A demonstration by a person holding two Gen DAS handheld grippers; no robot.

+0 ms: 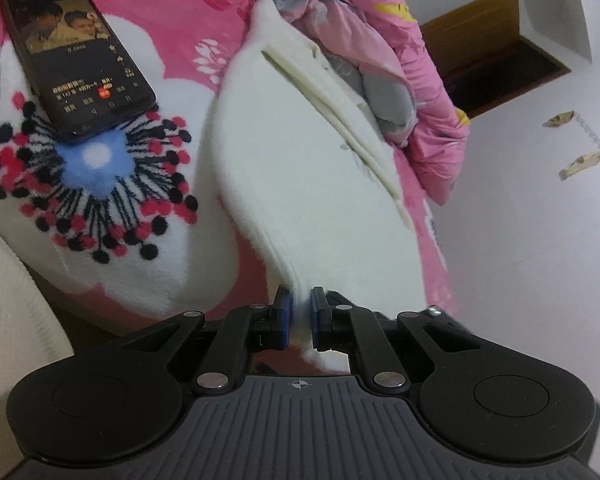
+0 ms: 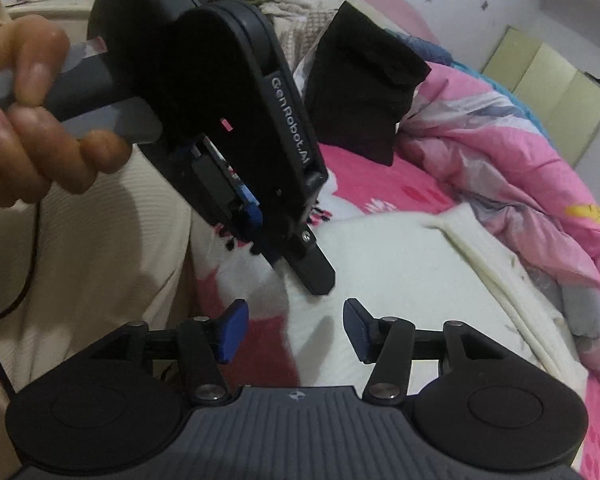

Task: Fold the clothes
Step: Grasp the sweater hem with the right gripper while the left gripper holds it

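The white garment (image 1: 300,168) is soft, fuzzy fleece with a matt nap. The blanket (image 1: 112,208) under it is plush printed cloth, equally fluffy. The pink quilt (image 1: 384,40) looks like smooth, thin woven cotton. The phone (image 1: 80,52) has a glossy glass screen. The left tool (image 1: 299,320) is matt black plastic with shiny metal rivets and ribbed grey housing; the right tool (image 2: 296,330) matches.
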